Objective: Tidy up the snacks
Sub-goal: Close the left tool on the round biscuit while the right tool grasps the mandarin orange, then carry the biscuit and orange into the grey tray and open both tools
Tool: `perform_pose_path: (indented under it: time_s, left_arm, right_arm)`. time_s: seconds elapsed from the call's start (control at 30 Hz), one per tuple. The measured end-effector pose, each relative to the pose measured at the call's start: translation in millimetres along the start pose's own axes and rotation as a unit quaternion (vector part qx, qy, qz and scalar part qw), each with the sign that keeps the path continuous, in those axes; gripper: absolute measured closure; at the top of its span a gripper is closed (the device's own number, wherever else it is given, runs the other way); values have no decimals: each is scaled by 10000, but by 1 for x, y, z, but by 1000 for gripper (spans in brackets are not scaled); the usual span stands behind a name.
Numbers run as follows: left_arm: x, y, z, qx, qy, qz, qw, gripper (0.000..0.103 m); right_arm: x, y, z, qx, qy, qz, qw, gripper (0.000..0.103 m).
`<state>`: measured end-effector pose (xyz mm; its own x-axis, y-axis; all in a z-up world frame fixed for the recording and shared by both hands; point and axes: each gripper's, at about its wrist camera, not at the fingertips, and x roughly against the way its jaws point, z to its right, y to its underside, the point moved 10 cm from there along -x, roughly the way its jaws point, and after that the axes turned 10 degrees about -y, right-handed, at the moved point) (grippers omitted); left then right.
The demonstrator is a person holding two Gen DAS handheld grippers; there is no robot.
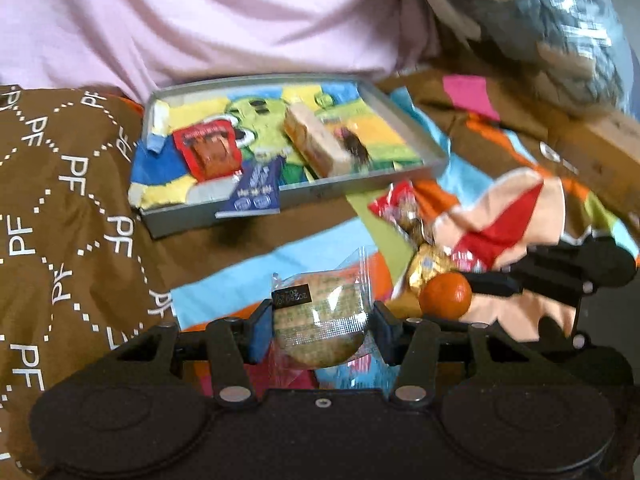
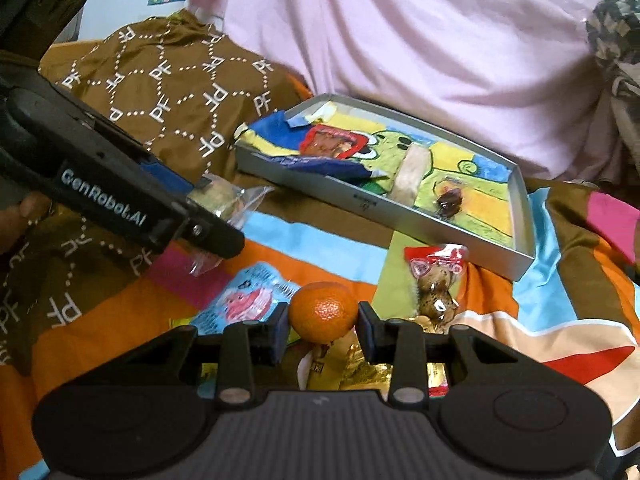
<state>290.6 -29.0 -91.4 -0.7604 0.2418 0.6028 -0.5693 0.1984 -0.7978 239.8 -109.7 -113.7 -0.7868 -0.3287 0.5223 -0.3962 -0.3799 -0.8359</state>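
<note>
Two snacks gripped — left tongs (image 1: 318,330) clasp a clear-wrapped round biscuit (image 1: 320,326), right tongs (image 2: 322,326) a glossy tangerine (image 2: 323,310).

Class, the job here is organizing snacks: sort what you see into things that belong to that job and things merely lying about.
Belongs to the job:
- wrapped cookie, in the left gripper
- mandarin, in the right gripper
- grey tray with a red packet
- bag of nuts

Just lying about:
- brown patterned cloth
- pink sheet

The tray (image 2: 436,222) lies on the bedspread (image 2: 312,248), snack packets (image 2: 436,280) before it.
</note>
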Motion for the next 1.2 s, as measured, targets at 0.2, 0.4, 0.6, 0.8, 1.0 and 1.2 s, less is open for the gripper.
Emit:
perform_pose_path:
  time_s: [0.2,0.4,0.6,0.8,1.0,1.2]
  left_arm:
    - [2,-23,-4,250,-338,557,9976,50]
    - [-12,-56,-5,676,-615,1024,9905,50]
    - [-46,-88,0,1606,-389,1140,9796,50]
    - [-76,-106,7,1454,-293,1252,9810,50]
    - [-99,-110,-6,1433,-433,1204,9814,50]
    - [-113,-113,-13,1390,-511,1103,9828,50]
  right_arm:
    - [6,-13,7,-110,171,317,9993,63]
    - [4,-25,27,-301,441,649,9965,63]
    - [-3,-34,59,-680,858,957,9894,63]
    - [-14,-52,92,-552,1283,1229,9825,63]
    - [-37,-62,117,-693,1478,1287,9782,63]
    - [-58,-60,124,-823,1418,1209,9790,63]
